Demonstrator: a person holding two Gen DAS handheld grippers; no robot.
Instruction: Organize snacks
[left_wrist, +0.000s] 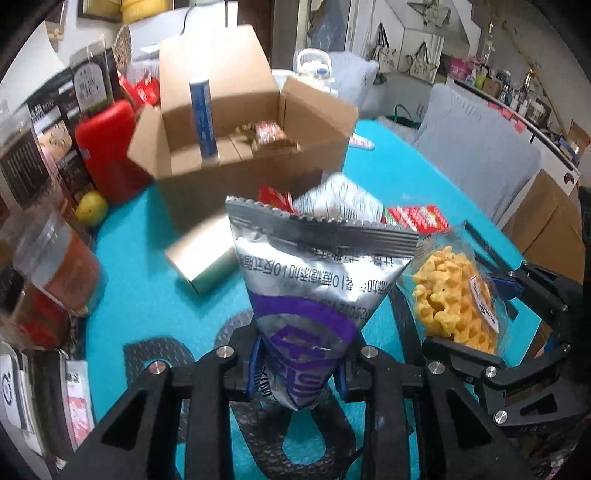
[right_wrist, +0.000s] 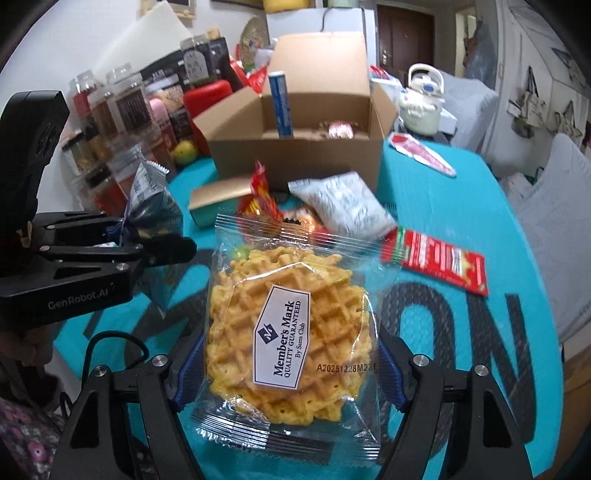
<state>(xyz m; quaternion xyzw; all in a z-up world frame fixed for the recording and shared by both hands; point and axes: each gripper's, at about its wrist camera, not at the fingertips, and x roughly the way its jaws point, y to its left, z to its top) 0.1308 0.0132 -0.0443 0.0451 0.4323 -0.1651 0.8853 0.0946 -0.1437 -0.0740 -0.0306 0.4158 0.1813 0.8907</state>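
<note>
left fingers (left_wrist: 297, 373) pinch a crinkled silver-purple packet (left_wrist: 314, 280); right fingers (right_wrist: 286, 373) clamp a clear waffle pack (right_wrist: 288, 332).

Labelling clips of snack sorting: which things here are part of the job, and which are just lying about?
Job: silver pouch in left gripper; waffle pack in right gripper; cardboard box; red sachet; white packet.
Lying about: kettle; jars; lemon.
</note>
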